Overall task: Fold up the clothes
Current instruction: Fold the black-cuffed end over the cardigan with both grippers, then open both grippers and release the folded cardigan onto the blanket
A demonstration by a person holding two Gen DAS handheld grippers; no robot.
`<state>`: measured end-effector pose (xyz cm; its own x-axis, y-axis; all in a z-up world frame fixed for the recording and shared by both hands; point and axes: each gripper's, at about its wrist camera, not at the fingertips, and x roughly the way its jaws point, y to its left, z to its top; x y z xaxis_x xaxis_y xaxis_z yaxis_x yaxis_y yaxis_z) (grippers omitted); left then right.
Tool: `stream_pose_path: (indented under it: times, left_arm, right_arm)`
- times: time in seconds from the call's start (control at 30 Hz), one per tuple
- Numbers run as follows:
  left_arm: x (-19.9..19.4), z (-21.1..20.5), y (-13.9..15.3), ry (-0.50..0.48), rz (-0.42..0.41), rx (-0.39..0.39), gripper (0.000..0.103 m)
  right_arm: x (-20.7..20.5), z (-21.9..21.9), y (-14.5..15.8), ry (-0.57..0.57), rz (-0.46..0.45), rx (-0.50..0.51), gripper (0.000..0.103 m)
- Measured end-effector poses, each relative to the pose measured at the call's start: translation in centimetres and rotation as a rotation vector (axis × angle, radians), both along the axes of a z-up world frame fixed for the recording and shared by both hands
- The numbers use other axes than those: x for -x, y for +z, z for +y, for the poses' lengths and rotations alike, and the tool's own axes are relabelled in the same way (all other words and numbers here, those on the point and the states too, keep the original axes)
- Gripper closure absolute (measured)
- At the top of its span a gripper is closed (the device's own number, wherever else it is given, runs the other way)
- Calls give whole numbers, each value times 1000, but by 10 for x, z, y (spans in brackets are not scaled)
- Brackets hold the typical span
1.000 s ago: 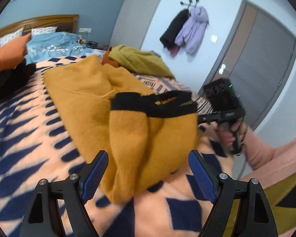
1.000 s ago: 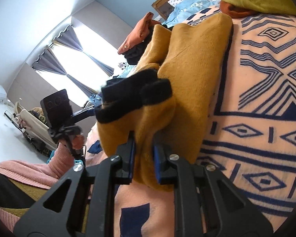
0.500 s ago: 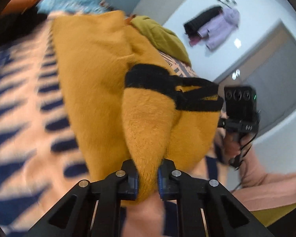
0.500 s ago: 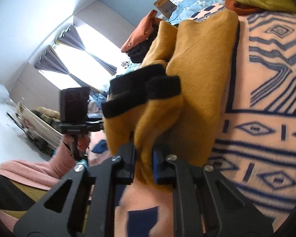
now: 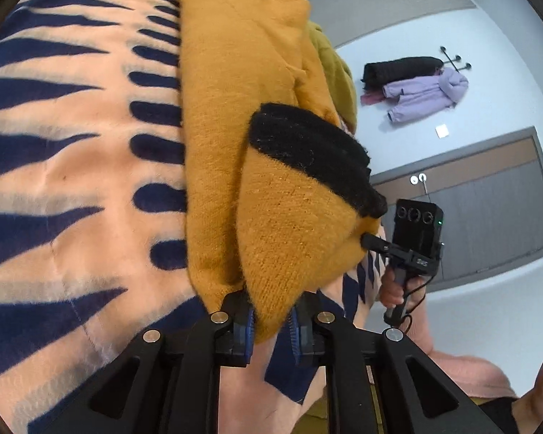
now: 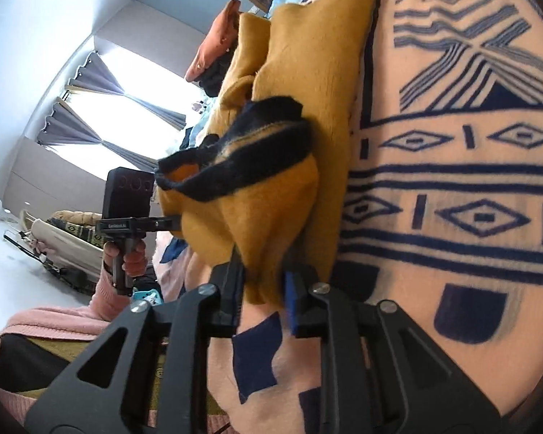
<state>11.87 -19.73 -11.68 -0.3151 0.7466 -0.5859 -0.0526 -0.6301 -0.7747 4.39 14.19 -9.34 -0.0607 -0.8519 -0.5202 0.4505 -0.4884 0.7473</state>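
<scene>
Garment: a mustard-yellow knitted sweater with a black ribbed band is spread along the bed, running from 6 o'clock towards 12 o'clock in the left wrist view; its near end is lifted off the blanket and bunched into a thick fold.
Black band: it is seen at the centre of both views, draped across the raised fold — curled open at its 9 o'clock end in the right wrist view.
Left tongs: pressed onto the lower tip of the raised fold at 6 o'clock; yellow knit is pinched between the blue pads.
Right tongs: likewise pinched on a bunch of the same sweater at 6 o'clock, the fabric bulging above the fingers.
Other unit, left view: the right tongs' black camera block is seen at 3 o'clock, its tip buried in the knit, a hand wrapped round its handle.
Other unit, right view: the left tongs' camera block is seen at 9 o'clock, gripped by a hand in a pink knitted sleeve.
Bed: a peach fleece blanket with navy geometric marks lies under the sweater.
Wall, left view: a lilac padded jacket and a black coat are hung at 2 o'clock, above a grey door.
Window, right view: grey tied-back curtains are seen at 9 o'clock — bright light behind them.
</scene>
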Motion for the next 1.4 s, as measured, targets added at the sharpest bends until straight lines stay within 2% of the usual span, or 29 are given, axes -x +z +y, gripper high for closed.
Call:
stream_pose_path:
  times: [0.03, 0.1, 0.13, 0.17, 0.2, 0.27, 0.33, 0.43, 0.53, 0.67, 0.73, 0.83, 0.9, 0.97, 1.07, 1.27, 1.4]
  left_arm:
    - [-3, 1, 5, -2, 21, 20, 84]
    - [-11, 3, 18, -4, 78, 76, 65]
    - [-17, 5, 30, -2, 136, 133, 58]
    - [-22, 7, 42, 0, 194, 188, 43]
    - [-28, 10, 55, 1, 252, 242, 38]
    - [-33, 15, 78, -11, 357, 327, 38]
    - [-36, 31, 98, -80, 474, 363, 35]
    - [-30, 57, 99, -192, 565, 440, 33]
    - [-5, 67, 79, -248, 512, 479, 33]
    - [27, 46, 40, -224, 349, 421, 33]
    - [29, 36, 34, -208, 335, 353, 33]
    - [26, 29, 37, -196, 333, 326, 33]
    - [19, 29, 42, -198, 349, 341, 33]
    - [12, 29, 47, -199, 370, 360, 31]
    - [3, 25, 54, -188, 406, 385, 28]
    - [-21, 37, 74, -211, 518, 458, 28]
    - [-31, 53, 81, -264, 582, 496, 22]
  right_arm:
    - [-1, 1, 3, -10, 19, -23, 74]
    - [-4, 4, 14, -32, 85, -64, 72]
    - [-6, 7, 22, -45, 131, -82, 72]
    - [-8, 9, 30, -57, 177, -100, 71]
    - [-10, 11, 38, -70, 224, -118, 71]
    - [-17, 11, 61, -76, 341, -128, 69]
    - [-25, 1, 78, -47, 452, -126, 65]
    - [-27, -28, 85, 68, 530, -144, 64]
    - [-17, -56, 66, 129, 525, -234, 64]
    - [-6, -56, 46, 136, 482, -278, 59]
    - [-3, -55, 38, 137, 462, -288, 58]
    - [2, -53, 28, 138, 433, -304, 53]
    - [-13, -55, 42, 144, 509, -331, 26]
    - [-31, -58, 54, 161, 601, -359, 19]
    - [-56, -64, 61, 225, 718, -398, 19]
    - [-92, -92, 30, 366, 923, -604, 19]
    - [-92, -102, 11, 383, 994, -722, 21]
